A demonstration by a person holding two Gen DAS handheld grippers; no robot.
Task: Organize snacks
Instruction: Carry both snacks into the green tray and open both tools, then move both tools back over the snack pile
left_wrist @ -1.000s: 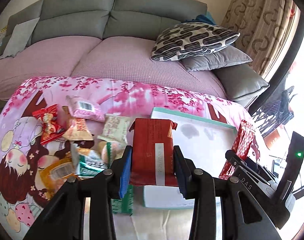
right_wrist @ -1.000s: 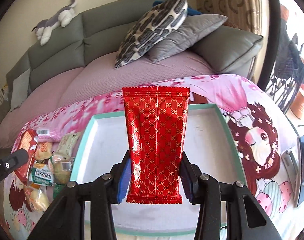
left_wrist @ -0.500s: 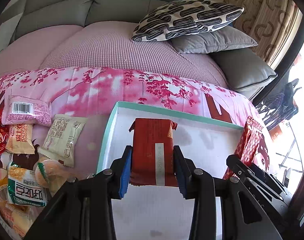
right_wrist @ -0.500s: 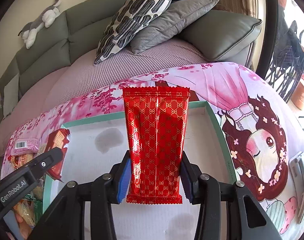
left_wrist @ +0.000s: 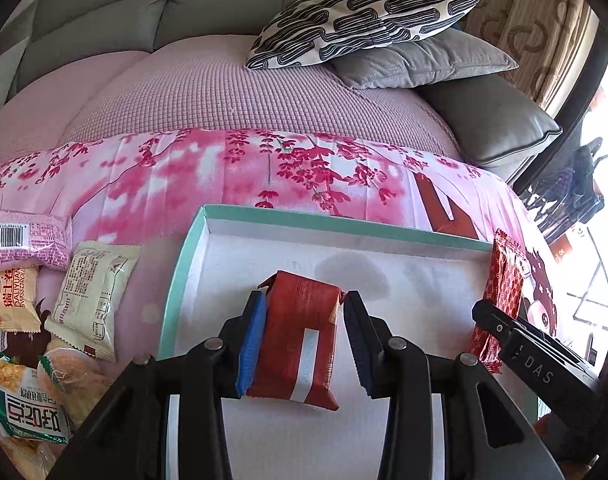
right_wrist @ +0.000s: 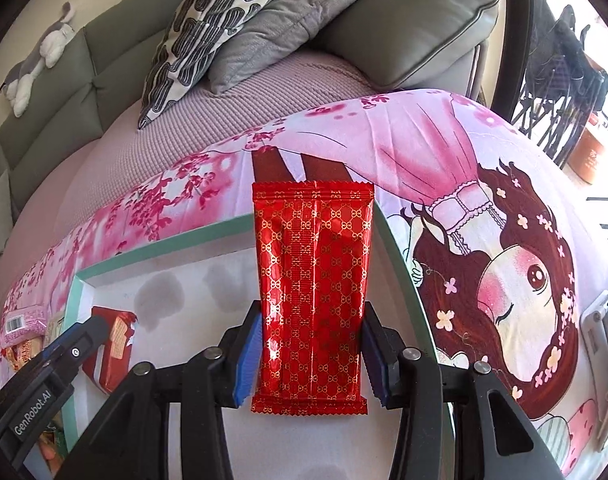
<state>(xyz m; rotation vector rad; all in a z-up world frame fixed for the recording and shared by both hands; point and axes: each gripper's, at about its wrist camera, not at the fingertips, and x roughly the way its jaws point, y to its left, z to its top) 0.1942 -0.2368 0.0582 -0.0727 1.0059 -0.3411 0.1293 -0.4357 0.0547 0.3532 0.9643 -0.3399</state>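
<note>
Two snacks in my grips over the tray point(left_wrist: 184, 264): left gripper point(left_wrist: 302, 344) clamps a brick-red pack point(left_wrist: 300, 344), right gripper point(right_wrist: 309, 360) clamps a glossy red pouch point(right_wrist: 311, 280).

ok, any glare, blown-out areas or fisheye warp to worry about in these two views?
Left wrist: window at the right edge is blown out, tray rim bows, dark vignette in the corners. Right wrist: specular glare on the red patterned packet, sharp focus; the sofa curves strongly, bright clipping top right.
</note>
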